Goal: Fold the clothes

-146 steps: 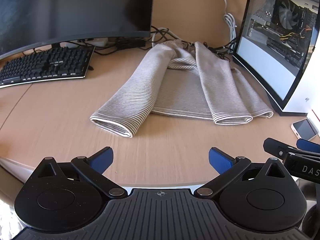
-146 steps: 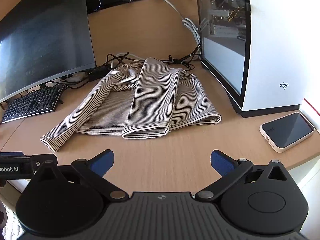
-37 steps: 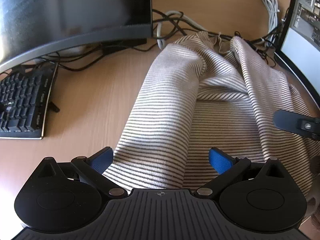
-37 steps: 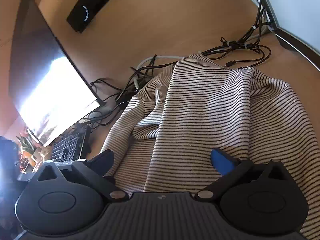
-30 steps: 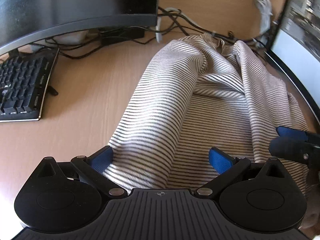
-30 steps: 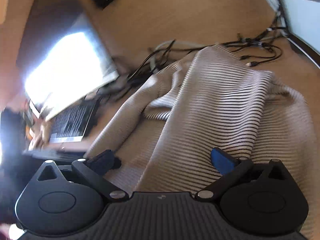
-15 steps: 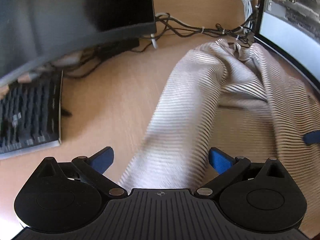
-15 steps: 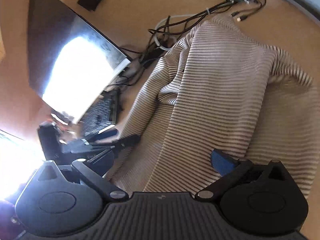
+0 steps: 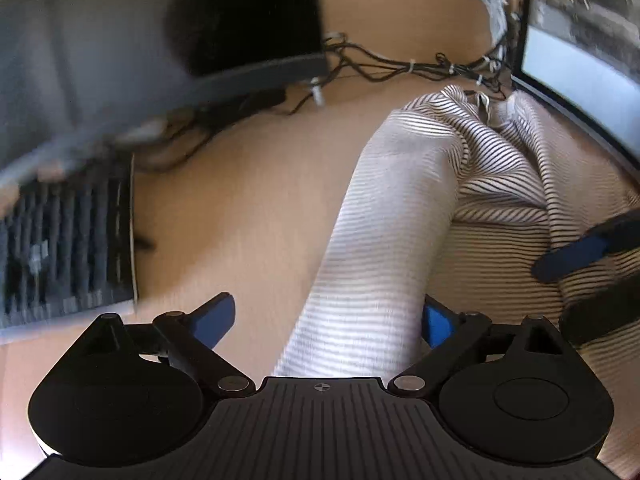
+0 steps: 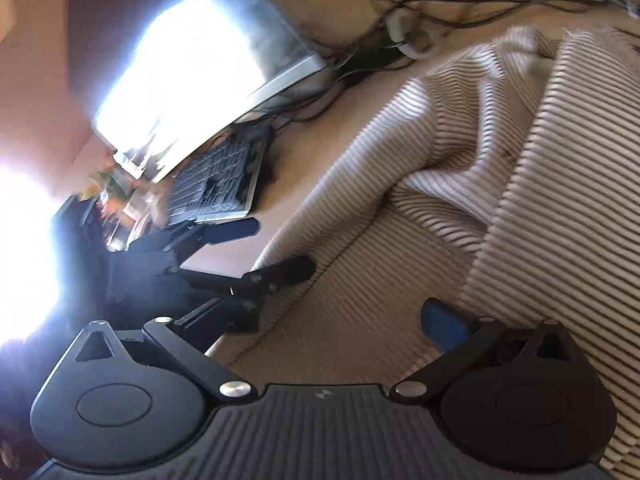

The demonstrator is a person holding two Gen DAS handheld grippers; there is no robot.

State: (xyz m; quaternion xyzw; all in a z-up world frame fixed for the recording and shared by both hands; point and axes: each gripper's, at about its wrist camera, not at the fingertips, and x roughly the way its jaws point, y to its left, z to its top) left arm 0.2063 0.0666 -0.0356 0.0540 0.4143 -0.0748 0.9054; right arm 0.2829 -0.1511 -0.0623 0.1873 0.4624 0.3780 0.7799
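Striped sweater [image 9: 404, 216] lies on the wooden surface [image 9: 248, 200], between keyboard [image 9: 64, 240] and PC case [image 9: 580, 48]. Left gripper [image 9: 326, 318]: jaws wide, straddling the left sleeve end (no grip). Right gripper [image 10: 320, 320]: jaws wide, low over the body panel; views motion-blurred.

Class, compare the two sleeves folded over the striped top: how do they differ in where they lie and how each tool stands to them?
The left sleeve slants out over the bare desk; the right sleeve lies over the top's body. The left sleeve runs between the open fingers of the left tool; the right sleeve lies beside one finger of the open right tool, which mostly spans the body. Both share fine stripes and lie ungripped.
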